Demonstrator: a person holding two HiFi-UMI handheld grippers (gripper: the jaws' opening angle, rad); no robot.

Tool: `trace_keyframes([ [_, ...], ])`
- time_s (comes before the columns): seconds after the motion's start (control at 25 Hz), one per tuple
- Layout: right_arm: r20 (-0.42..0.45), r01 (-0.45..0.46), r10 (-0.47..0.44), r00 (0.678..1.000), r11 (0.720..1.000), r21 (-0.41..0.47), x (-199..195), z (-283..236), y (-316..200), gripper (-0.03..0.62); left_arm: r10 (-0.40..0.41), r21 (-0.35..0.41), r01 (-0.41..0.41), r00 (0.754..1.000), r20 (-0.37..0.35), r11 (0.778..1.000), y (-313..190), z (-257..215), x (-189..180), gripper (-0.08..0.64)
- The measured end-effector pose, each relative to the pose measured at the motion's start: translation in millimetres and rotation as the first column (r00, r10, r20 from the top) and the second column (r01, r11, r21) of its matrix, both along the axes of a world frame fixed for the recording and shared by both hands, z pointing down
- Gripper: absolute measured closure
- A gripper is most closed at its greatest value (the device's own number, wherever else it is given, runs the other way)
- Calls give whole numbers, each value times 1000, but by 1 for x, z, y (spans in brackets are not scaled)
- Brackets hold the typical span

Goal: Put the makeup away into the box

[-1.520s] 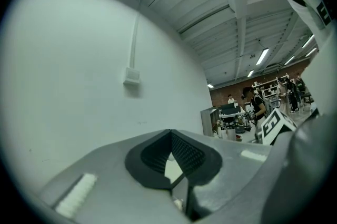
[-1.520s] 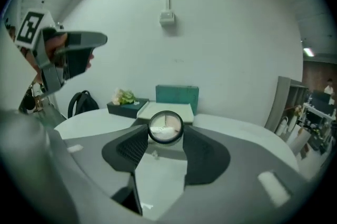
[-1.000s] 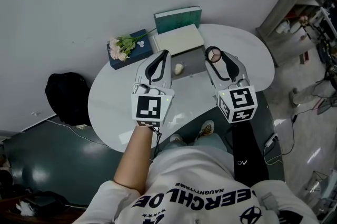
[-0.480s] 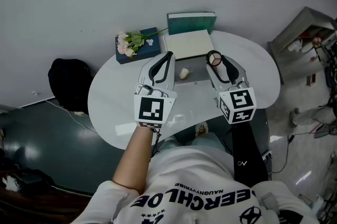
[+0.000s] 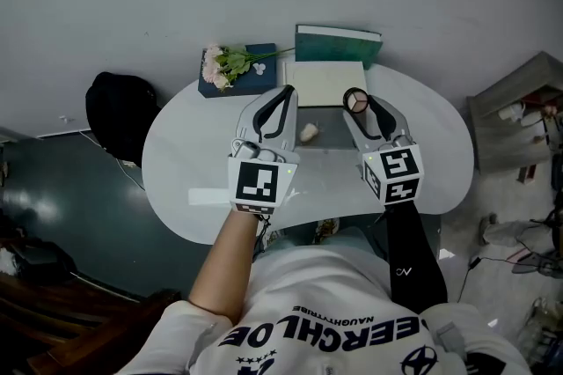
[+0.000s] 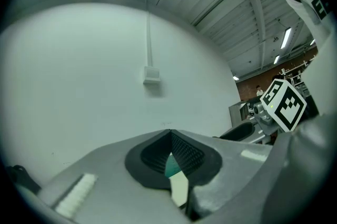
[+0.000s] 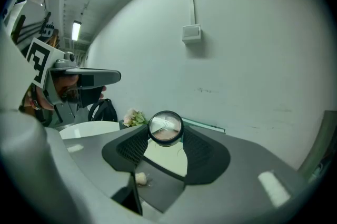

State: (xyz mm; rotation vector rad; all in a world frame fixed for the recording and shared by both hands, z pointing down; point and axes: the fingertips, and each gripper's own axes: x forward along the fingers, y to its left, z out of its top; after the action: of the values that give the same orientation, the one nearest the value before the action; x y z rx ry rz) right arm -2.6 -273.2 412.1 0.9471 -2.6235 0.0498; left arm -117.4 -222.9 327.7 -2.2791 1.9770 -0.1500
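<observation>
Between the right gripper's [image 5: 357, 104] fingertips a round compact [image 7: 166, 128] is clamped, just short of the box [image 5: 324, 83] ahead. The left gripper [image 5: 284, 91] is closed and empty. A pale lump [image 5: 309, 133] lies below, between both grippers. Neither item is boxed yet.

Quick count: one round white table [image 5: 176, 180], one clear-lidded round compact [image 5: 355, 101], one fluffy cream puff [image 5: 309, 133], one teal-lidded cream box [image 5: 327, 83] at 12 o'clock, one navy box [image 5: 264, 79] and one pink flower bunch [image 5: 220, 63] at 11.
</observation>
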Motion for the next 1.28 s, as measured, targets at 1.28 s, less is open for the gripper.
trace_keyframes([
  [1.28, -283, -1, -128, 951, 909, -417, -13, 207, -8, 353, -107, -61, 108, 994, 9, 992, -16, 22, -27, 560],
])
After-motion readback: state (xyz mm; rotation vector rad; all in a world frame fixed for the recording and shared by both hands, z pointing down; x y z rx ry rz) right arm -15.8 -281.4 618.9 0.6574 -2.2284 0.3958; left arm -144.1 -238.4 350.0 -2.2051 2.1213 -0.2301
